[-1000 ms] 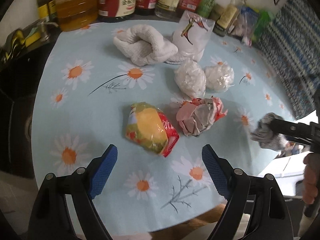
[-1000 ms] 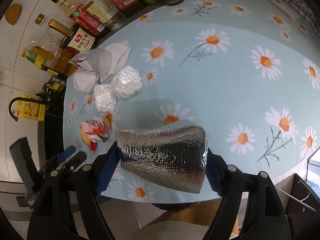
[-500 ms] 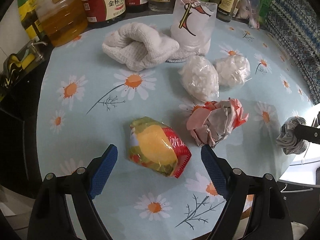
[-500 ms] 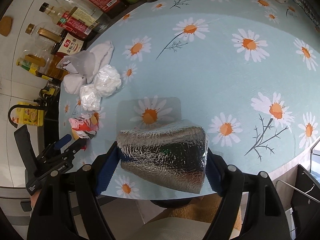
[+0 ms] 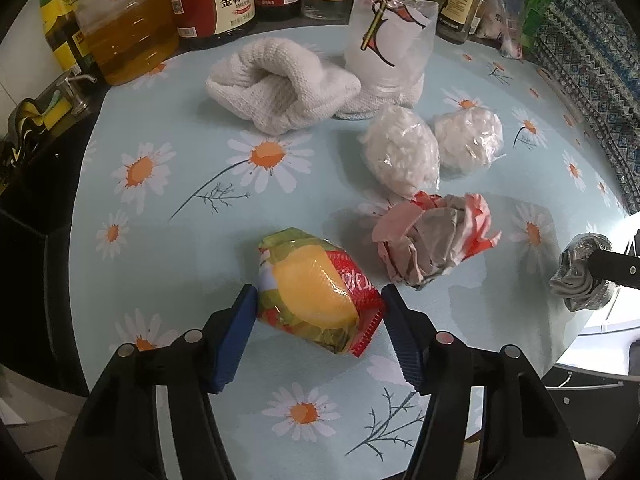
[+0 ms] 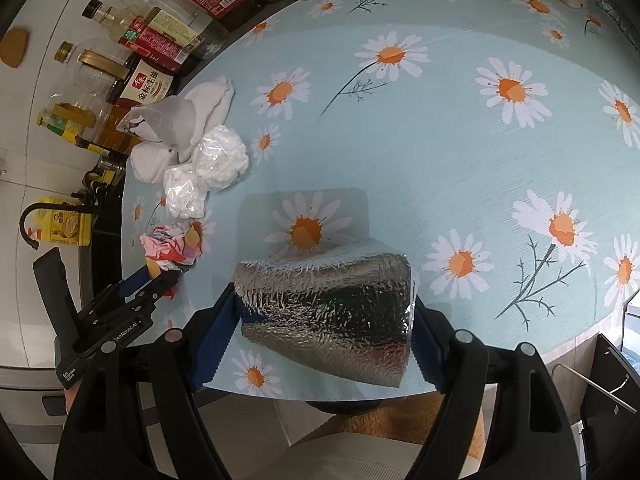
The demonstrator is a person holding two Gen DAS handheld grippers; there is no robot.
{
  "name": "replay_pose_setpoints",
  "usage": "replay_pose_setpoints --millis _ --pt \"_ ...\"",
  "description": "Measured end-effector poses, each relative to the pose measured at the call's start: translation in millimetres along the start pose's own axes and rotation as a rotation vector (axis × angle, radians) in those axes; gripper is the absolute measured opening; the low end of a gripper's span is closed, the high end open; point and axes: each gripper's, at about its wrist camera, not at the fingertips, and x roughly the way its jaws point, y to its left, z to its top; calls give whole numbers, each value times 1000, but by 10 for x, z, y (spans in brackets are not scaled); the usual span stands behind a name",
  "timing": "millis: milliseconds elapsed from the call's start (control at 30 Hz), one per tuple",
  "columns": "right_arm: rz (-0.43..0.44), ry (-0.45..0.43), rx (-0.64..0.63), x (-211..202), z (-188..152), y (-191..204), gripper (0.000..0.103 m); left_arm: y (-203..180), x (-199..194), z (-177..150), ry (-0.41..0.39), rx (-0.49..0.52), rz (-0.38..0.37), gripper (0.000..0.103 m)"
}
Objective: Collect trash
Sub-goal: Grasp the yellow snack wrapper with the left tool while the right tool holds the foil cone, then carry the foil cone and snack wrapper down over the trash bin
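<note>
Foil pouch [image 6: 328, 312]: clenched in the right gripper [image 6: 326, 316], above the counter [image 6: 440, 128] edge. Yellow-red snack wrapper [image 5: 316, 300]: on the counter, flanked by the released left gripper [image 5: 316, 312]. Advice: close squarely across its middle; crinkly film looked liable to slip.

A daisy-print desk [image 5: 168, 248] carries a folded white towel [image 5: 280, 84], two clear-wrapped white bundles [image 5: 400, 156], crumpled paper [image 5: 432, 244] and a snack wrapper [image 5: 316, 292].
</note>
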Motion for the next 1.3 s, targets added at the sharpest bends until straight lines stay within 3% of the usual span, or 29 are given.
replay_pose_setpoints --millis 633,1300 --pt "17 56 -132 91 -240 431 77 69 -472 -537 -79 -118 -45 61" --pt "25 132 -232 257 -903 949 78 105 -738 -1331 -74 -154 -117 61"
